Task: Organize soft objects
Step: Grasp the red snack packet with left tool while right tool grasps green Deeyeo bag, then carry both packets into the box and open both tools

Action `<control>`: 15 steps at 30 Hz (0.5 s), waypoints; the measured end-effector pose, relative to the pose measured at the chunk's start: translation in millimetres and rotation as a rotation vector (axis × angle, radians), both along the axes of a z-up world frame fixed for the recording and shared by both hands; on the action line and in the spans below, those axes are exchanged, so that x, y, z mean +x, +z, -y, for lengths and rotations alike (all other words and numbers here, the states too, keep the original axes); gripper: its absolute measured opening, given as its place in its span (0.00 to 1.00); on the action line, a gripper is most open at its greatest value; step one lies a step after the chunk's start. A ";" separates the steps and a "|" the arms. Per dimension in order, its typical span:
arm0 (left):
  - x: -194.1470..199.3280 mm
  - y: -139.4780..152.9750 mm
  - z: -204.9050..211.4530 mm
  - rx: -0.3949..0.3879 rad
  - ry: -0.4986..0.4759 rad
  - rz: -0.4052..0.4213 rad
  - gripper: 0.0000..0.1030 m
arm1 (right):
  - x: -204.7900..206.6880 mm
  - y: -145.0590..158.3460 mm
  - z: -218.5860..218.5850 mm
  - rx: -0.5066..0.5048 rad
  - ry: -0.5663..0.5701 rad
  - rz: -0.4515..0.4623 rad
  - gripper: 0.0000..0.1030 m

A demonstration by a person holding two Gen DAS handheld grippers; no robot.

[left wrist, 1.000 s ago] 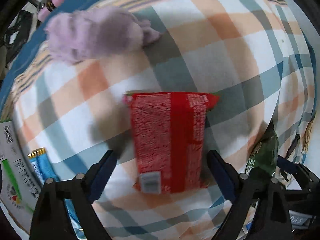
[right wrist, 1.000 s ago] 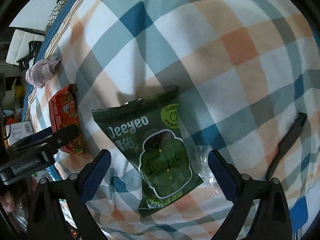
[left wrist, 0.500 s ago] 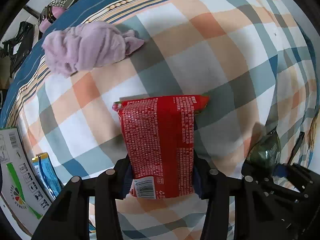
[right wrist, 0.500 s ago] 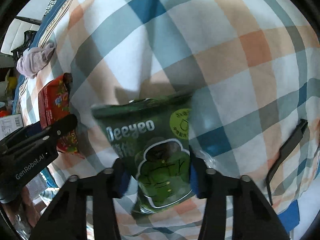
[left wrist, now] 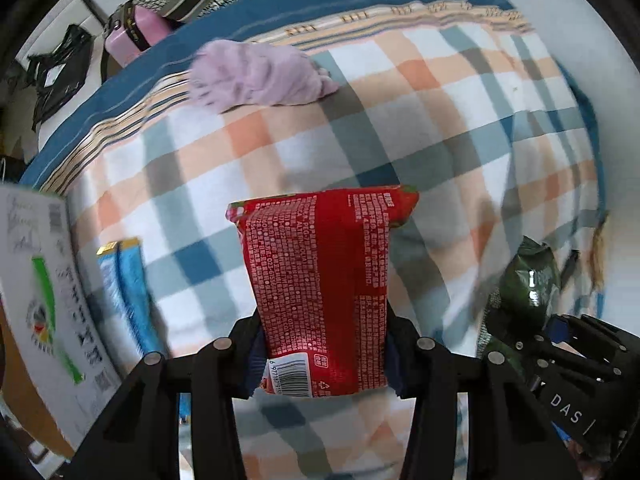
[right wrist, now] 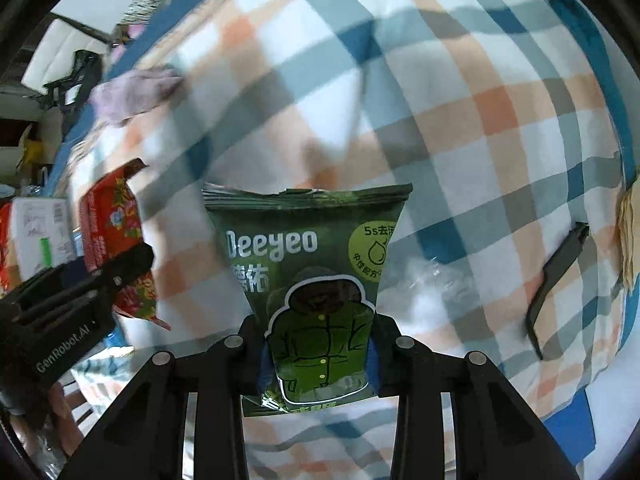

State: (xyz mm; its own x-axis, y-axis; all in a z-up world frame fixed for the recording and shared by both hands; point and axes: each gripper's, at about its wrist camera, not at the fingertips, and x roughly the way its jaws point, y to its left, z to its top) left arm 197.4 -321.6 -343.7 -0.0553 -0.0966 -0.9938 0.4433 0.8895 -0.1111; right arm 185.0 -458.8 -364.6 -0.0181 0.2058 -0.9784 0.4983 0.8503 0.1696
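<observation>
My left gripper (left wrist: 324,354) is shut on a red soft pack (left wrist: 324,276) and holds it lifted above the plaid bedspread (left wrist: 420,128). My right gripper (right wrist: 318,356) is shut on a dark green Deeyeo pack (right wrist: 308,264), also lifted off the bed. The red pack shows at the left of the right wrist view (right wrist: 116,236). The green pack shows at the right of the left wrist view (left wrist: 528,280). A crumpled lilac cloth (left wrist: 256,76) lies near the far edge of the bed and shows in the right wrist view (right wrist: 132,92).
A white printed box (left wrist: 44,288) and a blue packet (left wrist: 124,280) lie at the left on the bed. A flat black strip (right wrist: 556,280) and clear plastic wrap (right wrist: 436,284) lie at the right. A pink case (left wrist: 134,34) and bags stand beyond the bed.
Both grippers closed on their packs, then lifted them off the bedspread. The packs now hang upright in the jaws and the bed looks farther away.
</observation>
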 end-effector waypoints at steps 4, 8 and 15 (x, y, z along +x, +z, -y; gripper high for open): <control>-26.8 34.2 -34.5 -0.059 0.029 0.032 0.42 | -2.3 39.2 -24.4 0.015 0.035 0.060 0.36; -28.5 84.6 -81.8 -0.118 0.066 0.090 0.42 | 3.4 83.9 -54.9 0.027 0.085 0.133 0.36; 43.2 161.8 -201.2 -0.172 0.165 0.175 0.42 | 33.2 154.0 -124.0 0.078 0.194 0.246 0.36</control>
State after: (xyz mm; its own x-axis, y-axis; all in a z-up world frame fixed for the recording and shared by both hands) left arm 240.6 -120.4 -181.8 0.1455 -0.2575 -0.9553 0.3202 0.9258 -0.2008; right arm 218.2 -334.9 -210.6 0.1704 0.2965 -0.9397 0.2644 0.9049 0.3335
